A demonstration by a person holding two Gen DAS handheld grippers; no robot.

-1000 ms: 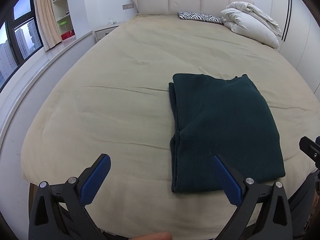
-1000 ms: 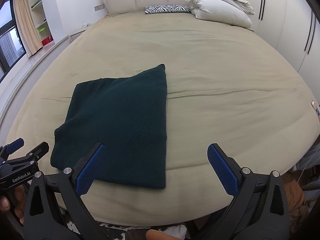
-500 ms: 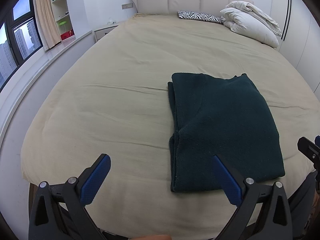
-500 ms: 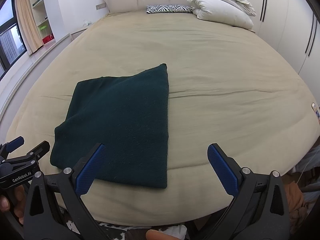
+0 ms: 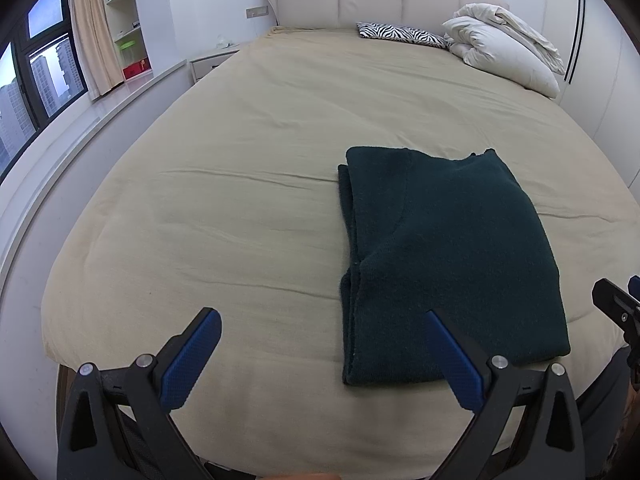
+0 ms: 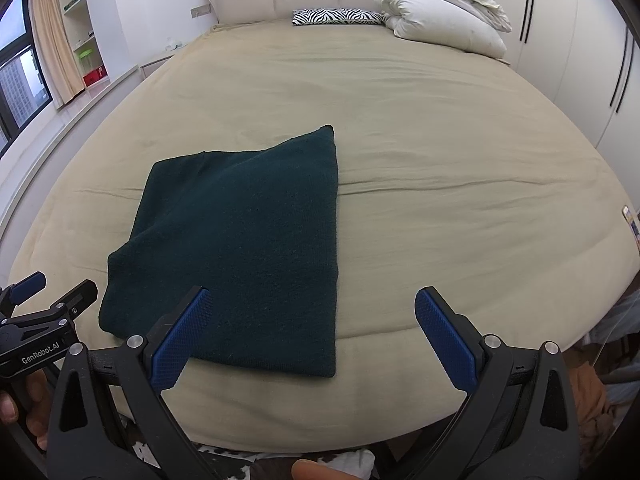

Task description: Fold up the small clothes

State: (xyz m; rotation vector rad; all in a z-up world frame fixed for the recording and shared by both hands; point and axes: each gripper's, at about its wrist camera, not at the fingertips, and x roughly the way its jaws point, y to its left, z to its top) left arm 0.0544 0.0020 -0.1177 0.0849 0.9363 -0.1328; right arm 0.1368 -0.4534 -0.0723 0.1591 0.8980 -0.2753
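Observation:
A dark green garment lies folded into a flat rectangle near the foot edge of the beige bed; it also shows in the right wrist view. My left gripper is open and empty, held back over the foot edge, its right finger in front of the garment's near edge. My right gripper is open and empty, over the garment's near right corner. The left gripper also shows at the left edge of the right wrist view.
A white duvet and a zebra-print pillow lie at the headboard. A window ledge and shelves run along the left. Wardrobe doors stand on the right. A small object lies at the bed's right edge.
Both grippers have stayed open and nearly still; the views shift only slightly. The garment has not moved.

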